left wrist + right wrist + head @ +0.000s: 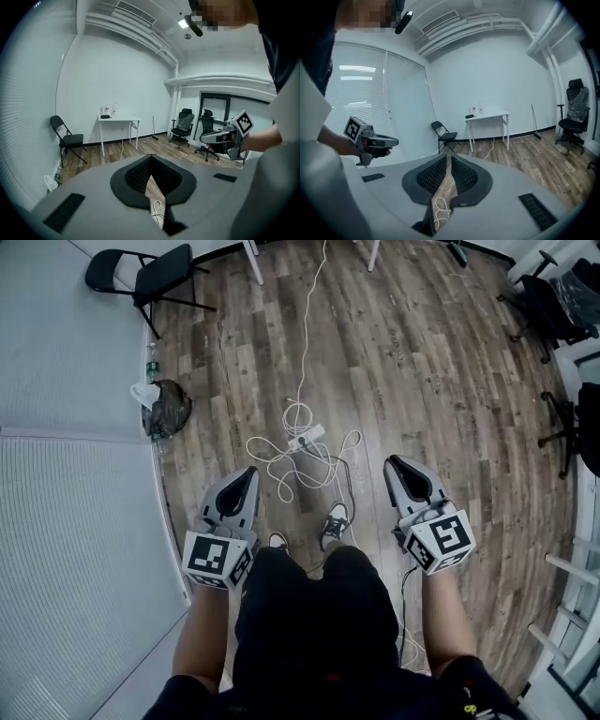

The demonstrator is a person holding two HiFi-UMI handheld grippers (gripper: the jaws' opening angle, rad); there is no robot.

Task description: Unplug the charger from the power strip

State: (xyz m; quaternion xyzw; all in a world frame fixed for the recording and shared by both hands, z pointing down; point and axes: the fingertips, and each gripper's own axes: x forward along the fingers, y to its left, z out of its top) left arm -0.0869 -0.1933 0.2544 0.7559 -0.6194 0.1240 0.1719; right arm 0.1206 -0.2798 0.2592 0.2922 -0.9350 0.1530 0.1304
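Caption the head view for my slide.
Left gripper and right gripper, both shut, held over wooden floor; white power strip and tangled cables ahead.

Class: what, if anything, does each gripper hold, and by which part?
Nothing. The left gripper and right gripper are shut and empty; the power strip lies untouched on the floor.

Surroundings: floor, wall-side furniture and loose items.
A black metal folding chair (141, 277) is set on the brown wood-plank floor (422, 381) close to the pale wall. A dark crumpled bag (171, 409) is placed against the same wall. A white rectangular table (119, 120) carrying small bottles (114, 110) is positioned at the far wall. A long-handled broom (153, 127) is leaned to its right, and black swivel office chairs (183, 124) are grouped beyond the broom.
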